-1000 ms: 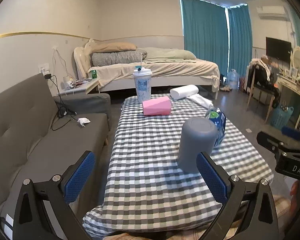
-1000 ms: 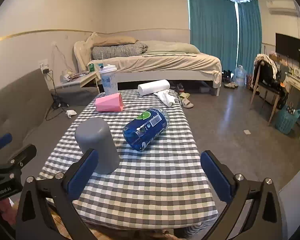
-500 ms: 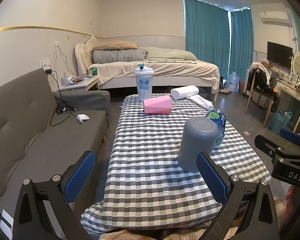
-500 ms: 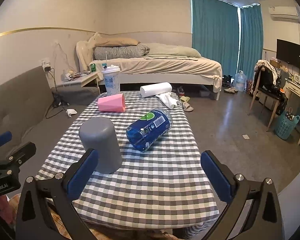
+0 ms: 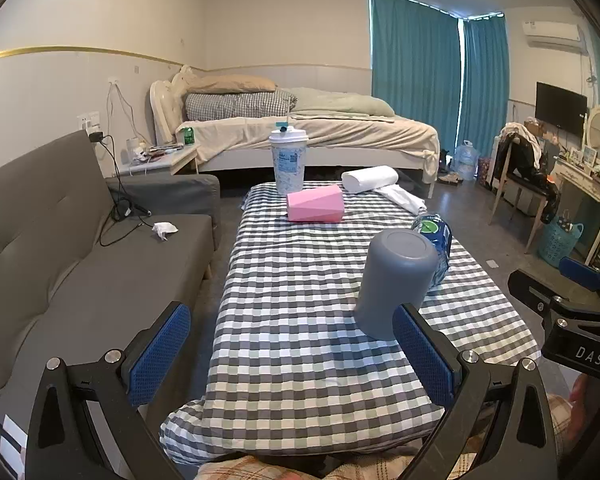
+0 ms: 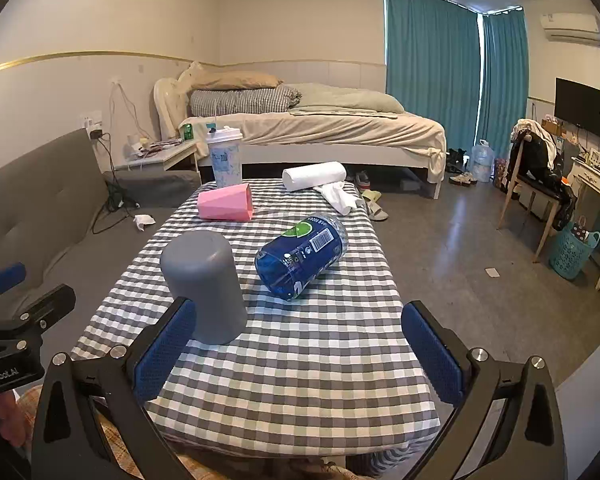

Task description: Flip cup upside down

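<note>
Both claws hang spread wide and empty at the checkered desk (image 5: 300,360): left claw (image 5: 292,354), right claw (image 6: 300,346). The gray cup (image 6: 204,284) stands mouth-down, apart from both.

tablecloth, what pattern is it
Grey and white checks on the tablecloth, clearest in the right wrist view.

White letters "DAS" stand on the black body of the right tool (image 5: 576,320), seen at the edge of the left wrist view; "GenRobot.AI" stands in white on the black body of the left tool (image 6: 4,360) in the right wrist view; the lying blue-labelled plastic bottle (image 6: 300,258) carries a barcode and a large white "2", its other print too small to read.
</note>
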A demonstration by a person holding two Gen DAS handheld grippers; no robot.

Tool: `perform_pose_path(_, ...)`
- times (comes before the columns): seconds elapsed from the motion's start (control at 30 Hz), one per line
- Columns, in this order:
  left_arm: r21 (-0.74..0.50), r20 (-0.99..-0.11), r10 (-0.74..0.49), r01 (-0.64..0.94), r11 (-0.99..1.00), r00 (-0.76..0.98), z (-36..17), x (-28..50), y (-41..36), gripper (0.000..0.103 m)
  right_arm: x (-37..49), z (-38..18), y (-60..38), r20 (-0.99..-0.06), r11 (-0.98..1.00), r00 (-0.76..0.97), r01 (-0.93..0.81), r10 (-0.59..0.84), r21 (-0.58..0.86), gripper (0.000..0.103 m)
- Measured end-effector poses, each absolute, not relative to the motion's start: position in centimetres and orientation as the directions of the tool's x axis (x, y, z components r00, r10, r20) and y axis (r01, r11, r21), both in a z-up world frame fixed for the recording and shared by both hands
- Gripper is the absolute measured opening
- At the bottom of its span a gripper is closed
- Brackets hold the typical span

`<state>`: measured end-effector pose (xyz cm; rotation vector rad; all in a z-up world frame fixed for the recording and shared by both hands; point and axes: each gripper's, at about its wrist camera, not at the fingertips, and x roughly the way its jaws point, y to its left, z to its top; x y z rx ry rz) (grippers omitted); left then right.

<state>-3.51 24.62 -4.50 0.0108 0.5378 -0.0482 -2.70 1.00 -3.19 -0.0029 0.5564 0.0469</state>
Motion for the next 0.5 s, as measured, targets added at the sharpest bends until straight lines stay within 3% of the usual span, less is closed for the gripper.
perform_pose_path(0.5, -0.011, -0.508, -0.049, 0.051, 0.999, 0.860, -4.37, -3.59, 24.84, 0.103, -2.90, -3.21, 0.87, -0.527, 0.999, 0.849, -0.042, 0.038, 0.005, 0.103)
